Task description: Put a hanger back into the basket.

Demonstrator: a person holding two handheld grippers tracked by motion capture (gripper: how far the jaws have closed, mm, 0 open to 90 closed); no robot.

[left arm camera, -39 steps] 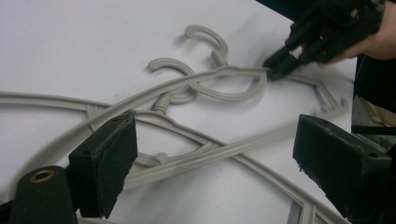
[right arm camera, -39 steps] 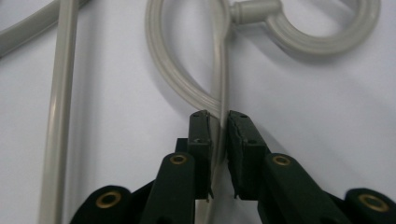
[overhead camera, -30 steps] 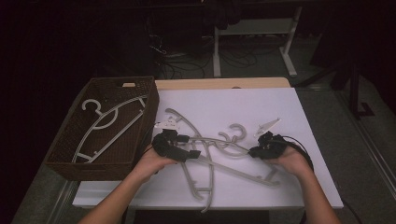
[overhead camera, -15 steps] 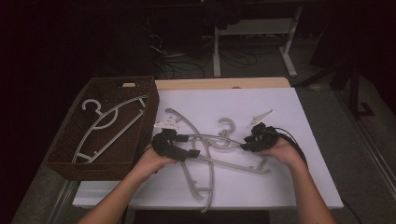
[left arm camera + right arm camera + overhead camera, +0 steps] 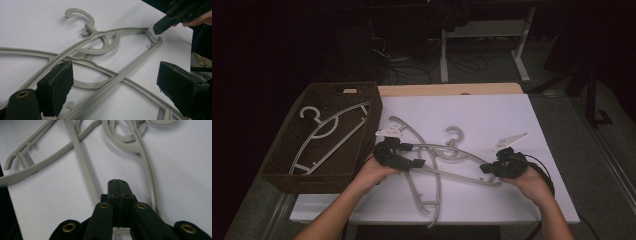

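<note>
White table (image 5: 492, 115): basket (image 5: 279, 165) holds one hanger (image 5: 332, 134); left claw (image 5: 414, 163) wide, right claw (image 5: 487, 168) pinched empty

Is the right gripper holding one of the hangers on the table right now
No, the right gripper's jaws are pressed together with nothing between them, above the white tabletop.

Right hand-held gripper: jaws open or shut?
Shut. In its own view the right hand-held gripper shows both black pads pressed together, nothing visible between them, after just closing. It sits over the white table beside the grey hangers.
</note>
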